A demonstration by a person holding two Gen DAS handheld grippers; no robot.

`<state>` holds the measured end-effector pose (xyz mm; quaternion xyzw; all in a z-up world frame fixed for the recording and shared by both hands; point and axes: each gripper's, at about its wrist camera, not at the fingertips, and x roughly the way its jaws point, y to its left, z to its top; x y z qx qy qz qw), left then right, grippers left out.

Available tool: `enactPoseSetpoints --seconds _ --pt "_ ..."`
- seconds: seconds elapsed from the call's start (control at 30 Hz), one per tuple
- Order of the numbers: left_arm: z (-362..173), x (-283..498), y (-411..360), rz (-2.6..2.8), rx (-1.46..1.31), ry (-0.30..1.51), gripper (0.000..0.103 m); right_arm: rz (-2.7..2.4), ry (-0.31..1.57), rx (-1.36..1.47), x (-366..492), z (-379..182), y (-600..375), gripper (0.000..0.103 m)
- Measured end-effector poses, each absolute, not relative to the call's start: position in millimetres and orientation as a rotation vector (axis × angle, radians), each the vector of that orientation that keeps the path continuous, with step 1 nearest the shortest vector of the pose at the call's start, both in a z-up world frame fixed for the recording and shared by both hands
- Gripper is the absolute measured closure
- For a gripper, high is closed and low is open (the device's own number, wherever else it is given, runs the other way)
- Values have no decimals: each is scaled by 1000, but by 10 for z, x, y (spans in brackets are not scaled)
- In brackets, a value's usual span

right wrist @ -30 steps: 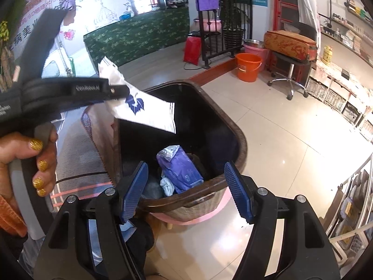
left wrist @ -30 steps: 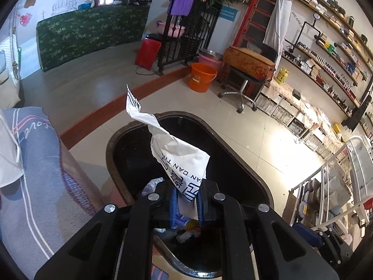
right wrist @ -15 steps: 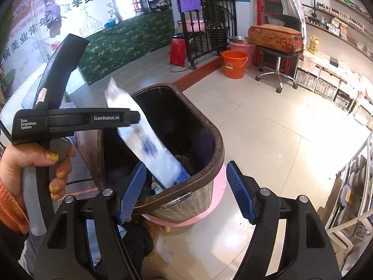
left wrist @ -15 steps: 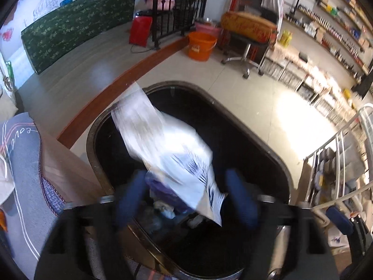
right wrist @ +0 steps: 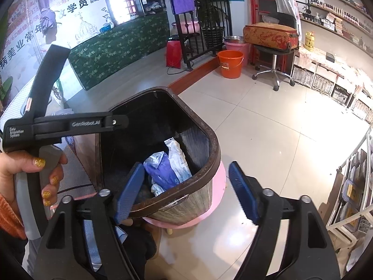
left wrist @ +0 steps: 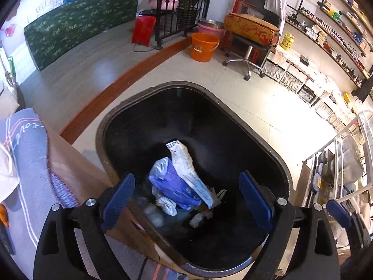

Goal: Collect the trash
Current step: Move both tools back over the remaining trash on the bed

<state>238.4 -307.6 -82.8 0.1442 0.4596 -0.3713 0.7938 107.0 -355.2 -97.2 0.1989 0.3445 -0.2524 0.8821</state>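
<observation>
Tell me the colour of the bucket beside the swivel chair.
Orange; the bucket shows best in the right wrist view.

Pale glossy floor tiles (right wrist: 268,128), wooden strip (left wrist: 121,88) marking a raised level. Green patterned counter (right wrist: 121,51) at back wall. Orange bucket (left wrist: 204,46) beside swivel stool (right wrist: 274,53). Wall shelves (left wrist: 326,28) on right, stocked with bottles.

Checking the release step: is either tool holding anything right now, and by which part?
Nothing is held. The left tool has just been opening, nothing between its pads; the white wrapper lies inside the bin. The right tool, also opening, grips nothing.
</observation>
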Motion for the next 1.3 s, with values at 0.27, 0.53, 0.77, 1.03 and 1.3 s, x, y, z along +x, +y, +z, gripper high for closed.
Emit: enactPoseSetpoints --seconds 0.27,0.53,0.77,1.03,1.3 --pt "-565 2290 -2736 -772 212 897 9 -509 710 445 1129 -928 -3551 20" --pt "-364 2210 -2220 -712 160 824 6 -449 711 414 1310 -879 -3373 17" --pt "-324 2224 -1759 -638 118 811 6 -384 708 376 1492 -800 -3170 17" --pt "-315 2206 -1147 -481 65 782 6 -259 690 333 1815 -648 -2793 17" --pt "-432 2338 -389 -232 41 774 6 -93 706 253 2220 -564 -2225 17"
